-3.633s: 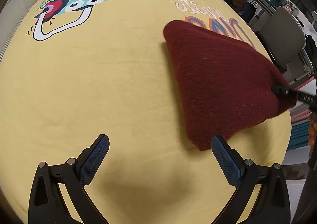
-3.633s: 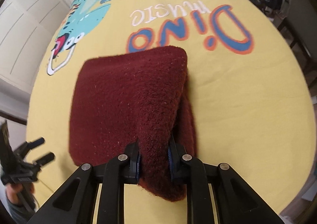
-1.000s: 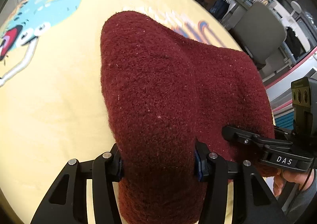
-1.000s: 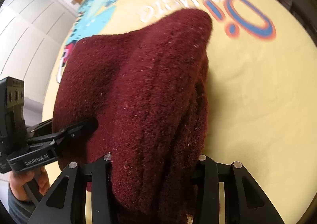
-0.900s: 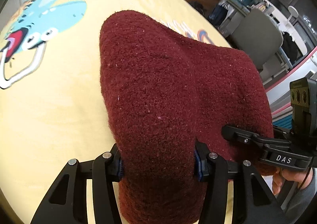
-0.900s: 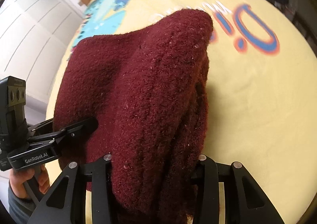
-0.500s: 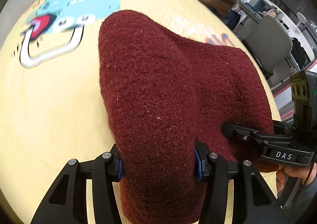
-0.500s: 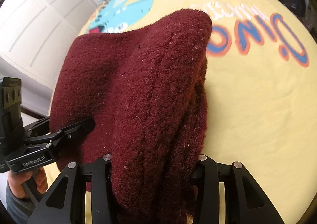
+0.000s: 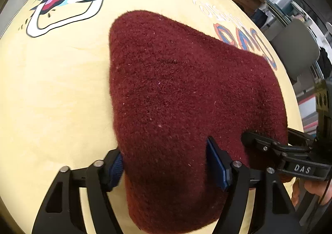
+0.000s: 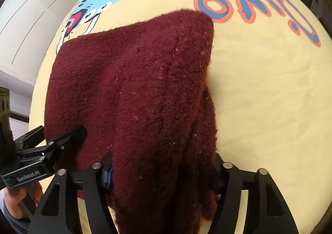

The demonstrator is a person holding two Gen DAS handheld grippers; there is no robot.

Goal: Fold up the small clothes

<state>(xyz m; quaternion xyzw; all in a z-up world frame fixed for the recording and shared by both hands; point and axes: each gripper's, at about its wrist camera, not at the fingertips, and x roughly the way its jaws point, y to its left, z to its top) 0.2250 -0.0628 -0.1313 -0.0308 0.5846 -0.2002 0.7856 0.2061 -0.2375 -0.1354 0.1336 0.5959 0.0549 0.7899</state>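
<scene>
Both grippers (image 9: 169, 166) (image 10: 161, 173) gripping maroon garment (image 9: 186, 93), lengthwise ahead

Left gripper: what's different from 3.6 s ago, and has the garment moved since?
The left gripper, open and clear of the garment back then, has closed on its near edge. Both grippers lifted it in a hump, then brought it down; it now lies flatter on the blanket. The right gripper has kept its grip on the other near corner throughout.

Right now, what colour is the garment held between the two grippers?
Dark maroon red, a plain fuzzy knit garment with no pattern; it shows best in the left wrist view.
</scene>
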